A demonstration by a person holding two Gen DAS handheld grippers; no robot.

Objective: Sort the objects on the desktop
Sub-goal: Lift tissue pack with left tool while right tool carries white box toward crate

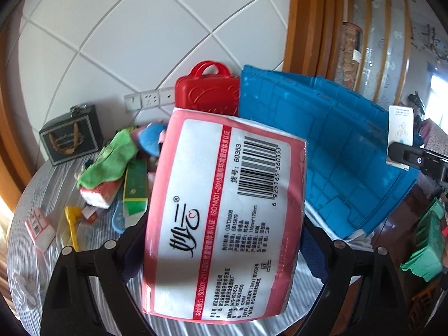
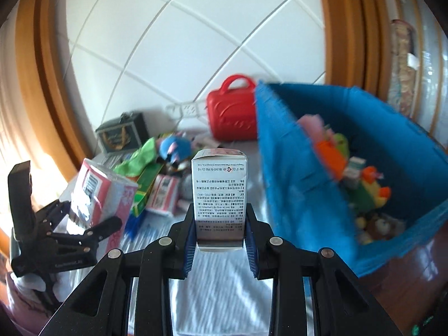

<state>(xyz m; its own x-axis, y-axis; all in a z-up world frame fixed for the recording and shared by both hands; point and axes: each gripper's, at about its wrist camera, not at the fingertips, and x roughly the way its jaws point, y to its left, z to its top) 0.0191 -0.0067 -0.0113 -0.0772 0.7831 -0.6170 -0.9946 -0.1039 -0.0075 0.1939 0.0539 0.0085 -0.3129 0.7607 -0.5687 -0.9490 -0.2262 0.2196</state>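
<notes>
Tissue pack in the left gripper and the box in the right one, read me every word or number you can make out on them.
Tissue pack: "60353"
Tissue pack, under the barcode: "6 925165 360353"
Tissue pack, red band: "ISO14001-2015"
Tissue pack, fine print: too small to read.
White box: printing upside down and too small to read.

Right gripper [image 2: 219, 240] clamping white box [image 2: 219, 196], blue bin [image 2: 291, 184] beside

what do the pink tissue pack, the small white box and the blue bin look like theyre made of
Pink tissue pack: thin glossy plastic film; it wrinkles and shines at the edges.
Small white box: printed cardboard, probably lightly coated; crisp folded corners.
Blue bin: rigid moulded plastic, matte, with ribbed panels on its wall.
</notes>
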